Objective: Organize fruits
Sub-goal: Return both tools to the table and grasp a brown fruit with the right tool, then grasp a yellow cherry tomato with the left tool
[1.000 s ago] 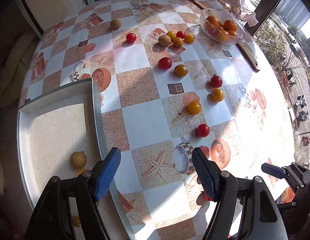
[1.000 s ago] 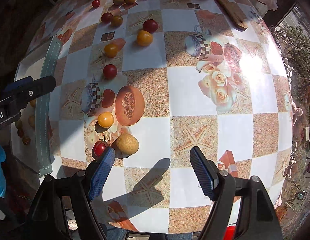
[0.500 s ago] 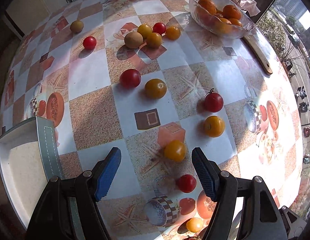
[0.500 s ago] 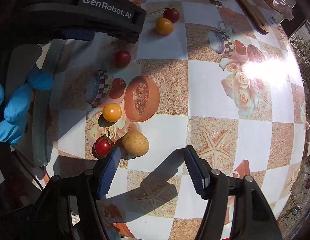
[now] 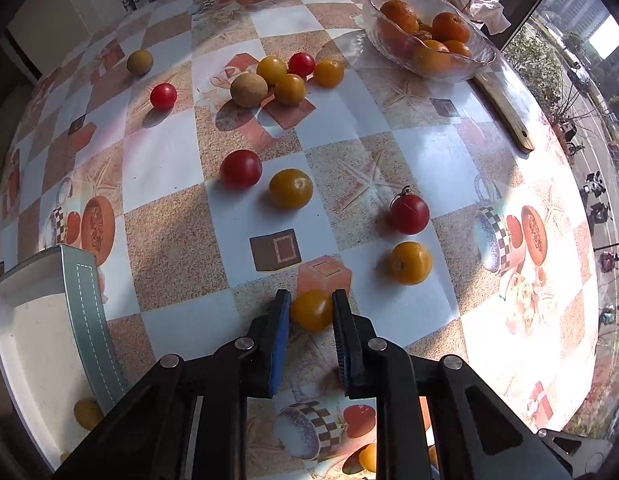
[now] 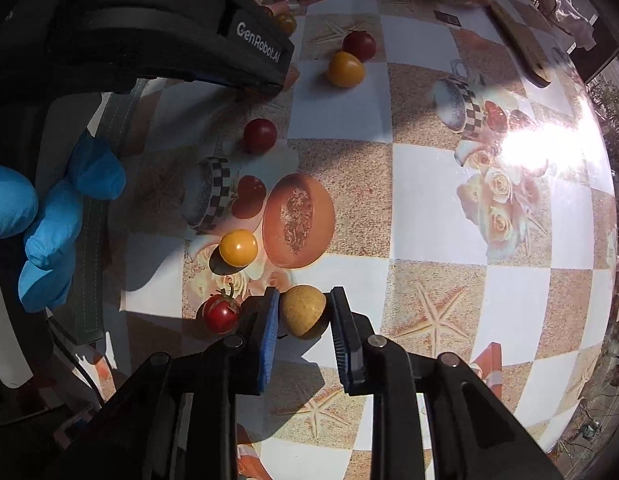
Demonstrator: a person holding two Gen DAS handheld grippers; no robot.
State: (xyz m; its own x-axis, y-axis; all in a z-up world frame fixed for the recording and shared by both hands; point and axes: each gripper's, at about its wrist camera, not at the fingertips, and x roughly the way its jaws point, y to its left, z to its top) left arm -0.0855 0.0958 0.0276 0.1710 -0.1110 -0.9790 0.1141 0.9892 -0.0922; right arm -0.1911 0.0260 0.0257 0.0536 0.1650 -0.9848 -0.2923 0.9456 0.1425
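Red and yellow cherry tomatoes and tan round fruits lie scattered on the patterned tablecloth. My left gripper (image 5: 311, 295) points down at the near middle, its jaws closing on a yellow tomato (image 5: 311, 311), and both blue pads touch its sides. In the right wrist view my right gripper (image 6: 304, 292) is closing on a tan round fruit (image 6: 303, 309), pads against it. A red tomato with a stalk (image 6: 220, 315) sits just left of that gripper's left finger. A yellow tomato (image 6: 238, 247) lies a little beyond.
A white tray (image 5: 87, 320) stands at the left with a yellow fruit (image 5: 87, 414) in it. A glass bowl of oranges (image 5: 425, 46) and a wooden stick (image 5: 505, 116) are at the far right. A blue-gloved hand (image 6: 49, 220) holds the left gripper body (image 6: 181, 40).
My left gripper moved from the tray's edge out over the table and closed on the yellow tomato. My right gripper shifted left to the tan fruit and closed on it.
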